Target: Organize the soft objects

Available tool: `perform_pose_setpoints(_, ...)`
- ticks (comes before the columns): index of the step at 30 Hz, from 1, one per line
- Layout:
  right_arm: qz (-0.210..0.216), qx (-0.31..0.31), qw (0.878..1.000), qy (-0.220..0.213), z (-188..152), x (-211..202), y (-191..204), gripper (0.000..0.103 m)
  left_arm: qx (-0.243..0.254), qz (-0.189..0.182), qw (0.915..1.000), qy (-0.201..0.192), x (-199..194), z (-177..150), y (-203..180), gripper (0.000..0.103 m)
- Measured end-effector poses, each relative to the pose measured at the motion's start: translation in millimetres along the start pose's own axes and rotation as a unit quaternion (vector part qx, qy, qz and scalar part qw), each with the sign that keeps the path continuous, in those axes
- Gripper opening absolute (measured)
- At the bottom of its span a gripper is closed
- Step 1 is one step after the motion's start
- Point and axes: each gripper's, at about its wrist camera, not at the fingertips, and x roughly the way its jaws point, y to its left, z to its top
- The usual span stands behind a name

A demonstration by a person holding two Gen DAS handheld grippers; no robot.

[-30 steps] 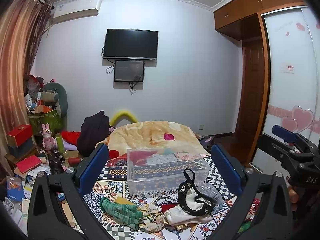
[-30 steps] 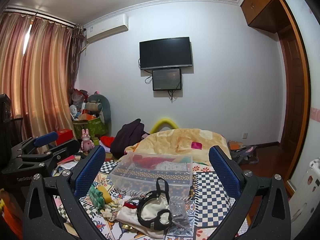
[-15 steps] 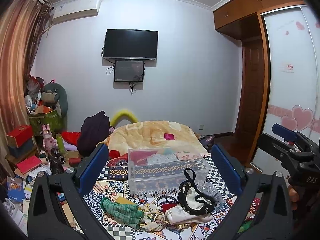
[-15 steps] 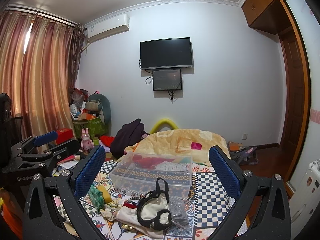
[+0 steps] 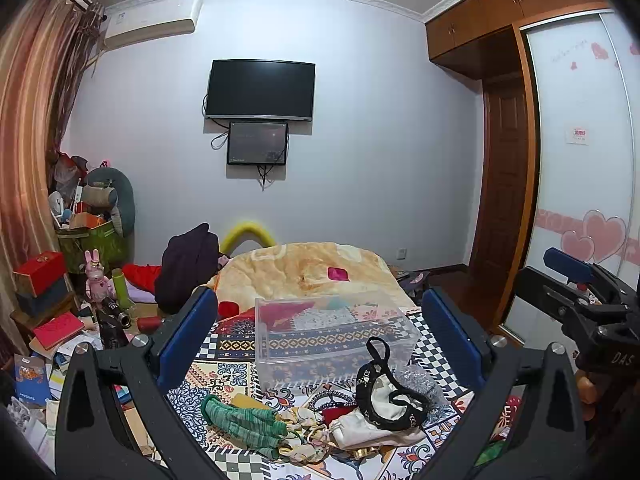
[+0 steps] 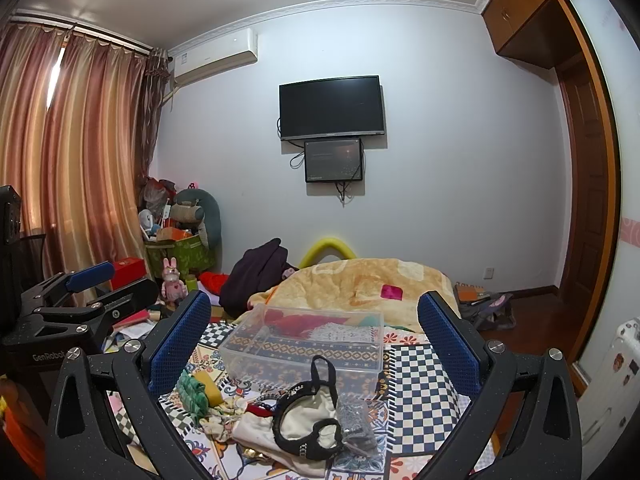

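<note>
Left gripper (image 5: 320,332) and right gripper (image 6: 314,332) both spread wide, nothing held, above the patterned bed cover (image 6: 420,376). Soft-item pile lower centre: green knit gloves (image 5: 244,424), black-trimmed white pouch (image 6: 308,424). Clear plastic bin (image 5: 328,340) sits just behind it.

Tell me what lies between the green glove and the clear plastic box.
In the left wrist view, a yellow item sits behind the green glove; beyond it, only patterned bedspread reaches the clear plastic box.
</note>
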Motion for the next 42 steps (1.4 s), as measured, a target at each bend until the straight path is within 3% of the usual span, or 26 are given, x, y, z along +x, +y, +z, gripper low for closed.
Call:
perform_pose_setpoints(30,-0.001,0.000,1.000,0.005,1,4,2,0.103,0.015,-0.007,0.9999,-0.003,-1,-5,-8,0.103)
perform_pose_setpoints(37,-0.011,0.011,0.999,0.034,-13,21,-7,0.103,0.001,-0.006,0.9995,0.031,18,-15,3,0.103)
perform_pose_setpoints(42,-0.027,0.026,0.997,0.075,-33,39,-24,0.103,-0.003,0.021,0.9969,0.075,40,-40,17,0.103)
